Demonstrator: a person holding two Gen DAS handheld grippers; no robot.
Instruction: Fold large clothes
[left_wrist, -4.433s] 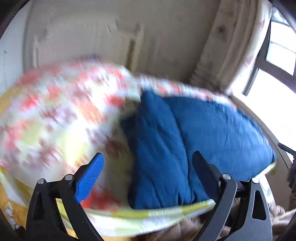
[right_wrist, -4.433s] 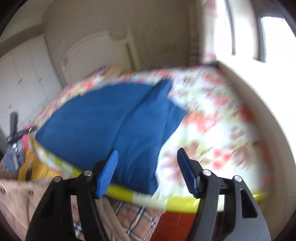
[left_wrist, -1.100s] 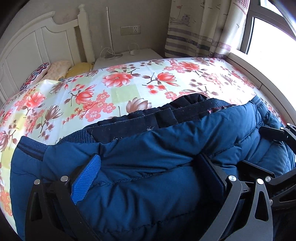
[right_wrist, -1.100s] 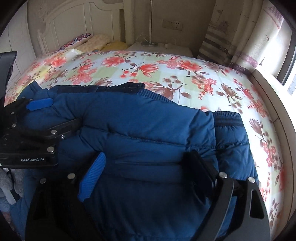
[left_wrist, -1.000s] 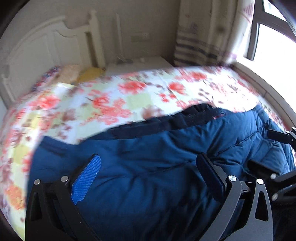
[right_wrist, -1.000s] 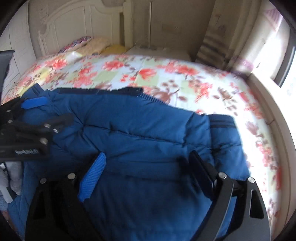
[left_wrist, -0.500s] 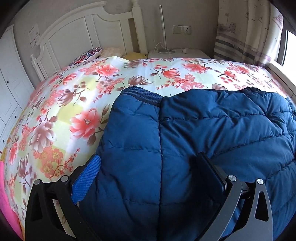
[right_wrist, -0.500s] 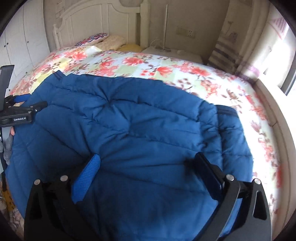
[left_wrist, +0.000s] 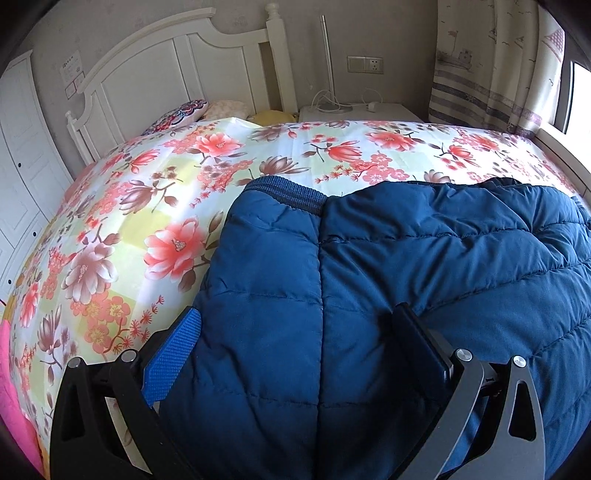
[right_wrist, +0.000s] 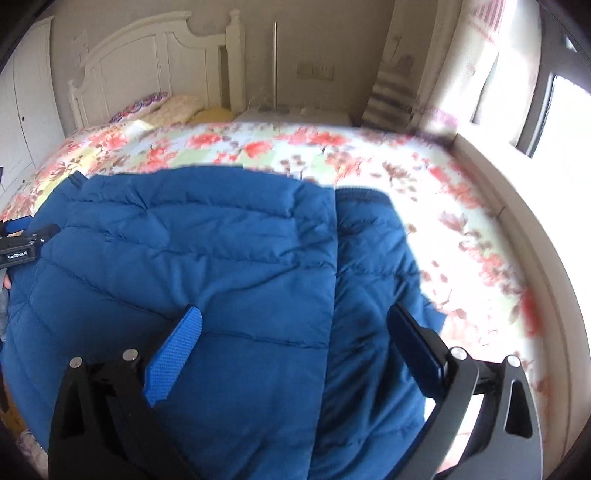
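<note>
Across the lower centre of both views, a dark blue quilted puffer jacket (left_wrist: 406, 280) lies on the floral-sheeted bed (left_wrist: 155, 206). Left tongs (left_wrist: 295, 332) and right tongs (right_wrist: 295, 325) gape wide over it, holding nothing; the right tongs have just been opening. Blur smears the right view; the jacket's lower edge is cut off.

Left claw (left_wrist: 295, 325): black frame, blue ribbed pad, silver screws. Right claw (right_wrist: 295, 323): same.
</note>
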